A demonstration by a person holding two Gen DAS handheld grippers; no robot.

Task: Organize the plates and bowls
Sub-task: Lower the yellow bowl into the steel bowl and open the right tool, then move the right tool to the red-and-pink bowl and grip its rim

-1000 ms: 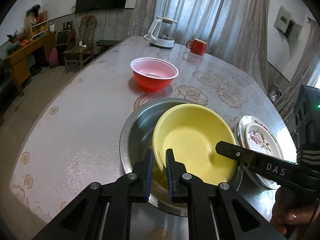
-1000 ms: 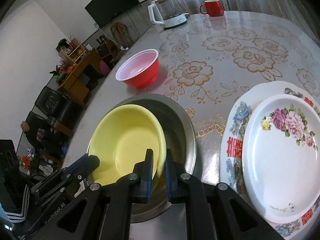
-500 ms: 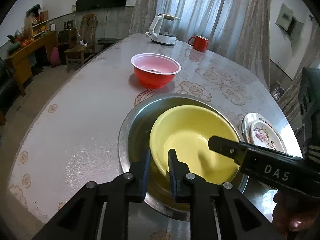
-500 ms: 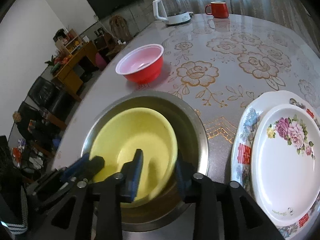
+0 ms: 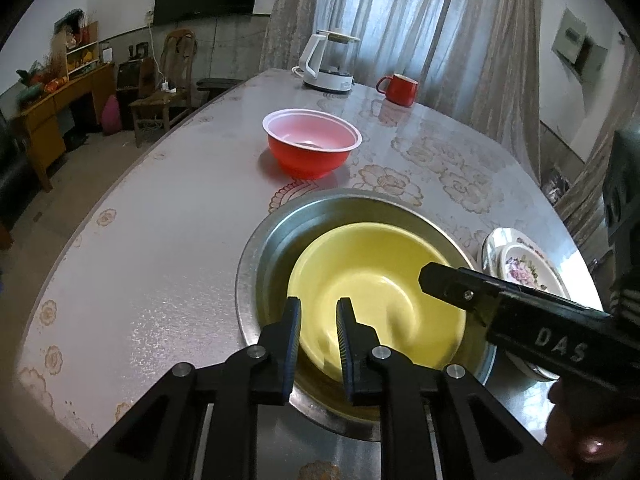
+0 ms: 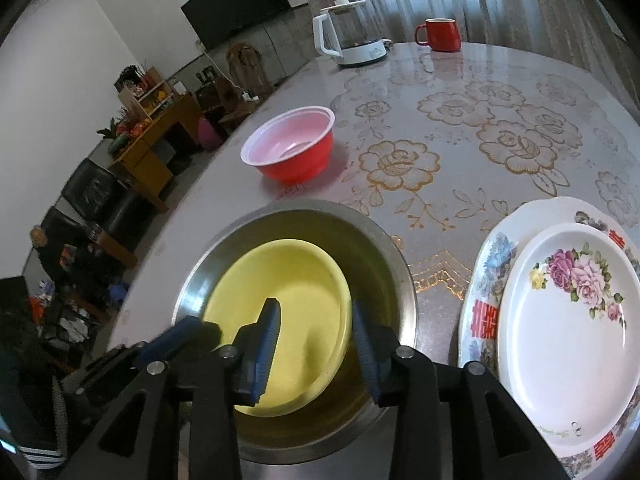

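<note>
The yellow bowl [image 6: 280, 320] sits empty inside the steel basin [image 6: 396, 264] near the table's [image 5: 160, 240] front edge. The left gripper [image 5: 318, 334] has just been opening; its jaws straddle the bowl's near rim without pressing it. The right gripper [image 6: 316, 334] has also just been opening and stands released over the opposite rim. Beyond the basin, the red bowl [image 5: 312, 148] is empty. To the right, a small flowered plate [image 6: 568, 316] lies on a larger plate [image 6: 486, 280].

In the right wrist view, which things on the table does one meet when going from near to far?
Yellow bowl inside the steel basin → red bowl → white kettle → red mug.
</note>
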